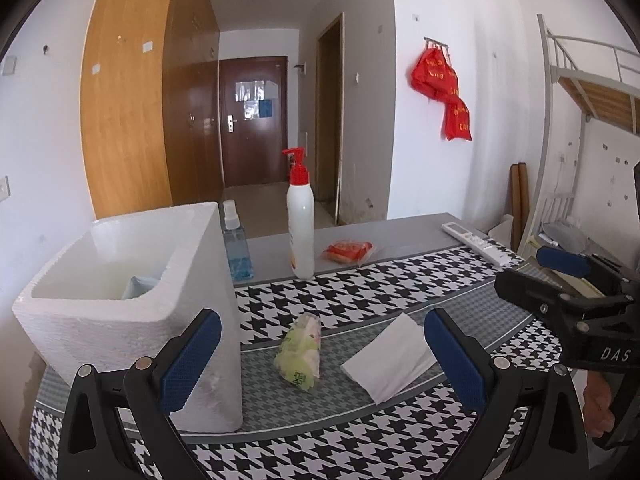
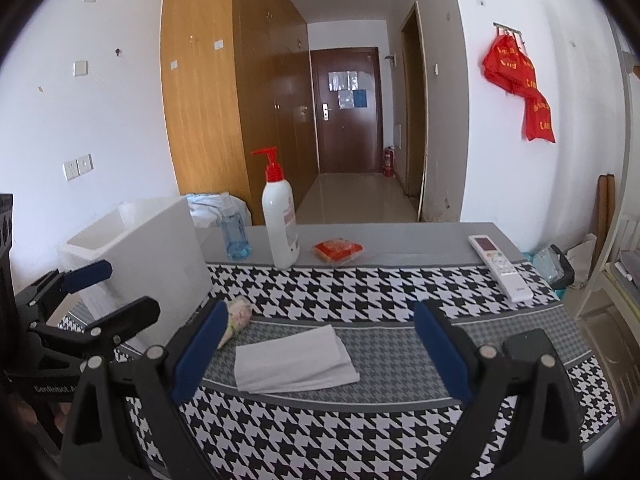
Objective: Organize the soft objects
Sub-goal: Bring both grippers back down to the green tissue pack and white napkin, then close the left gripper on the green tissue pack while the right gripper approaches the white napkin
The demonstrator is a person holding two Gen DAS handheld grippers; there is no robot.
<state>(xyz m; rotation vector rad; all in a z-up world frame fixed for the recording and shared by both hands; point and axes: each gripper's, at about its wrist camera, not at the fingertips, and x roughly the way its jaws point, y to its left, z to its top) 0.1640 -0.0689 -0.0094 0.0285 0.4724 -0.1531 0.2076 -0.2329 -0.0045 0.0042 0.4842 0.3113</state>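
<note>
Left gripper (image 1: 322, 354) spread above tissue pack (image 1: 300, 354), right gripper (image 2: 320, 354) spread over folded napkin (image 2: 294, 360), foam box (image 1: 128, 300) at tabletop's left edge

White letters "DAS" on the black right claw (image 1: 560, 280) at the right edge. "GenRobot.A" on the black left claw (image 2: 108, 292) at lower left. Yellow writing on the red bags (image 1: 440, 92) is unreadable.

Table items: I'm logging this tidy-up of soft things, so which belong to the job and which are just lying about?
Job:
- green tissue pack
- folded white tissues
- orange-red packet
- white foam box

Lying about:
- pump bottle
- blue spray bottle
- remote control
</note>
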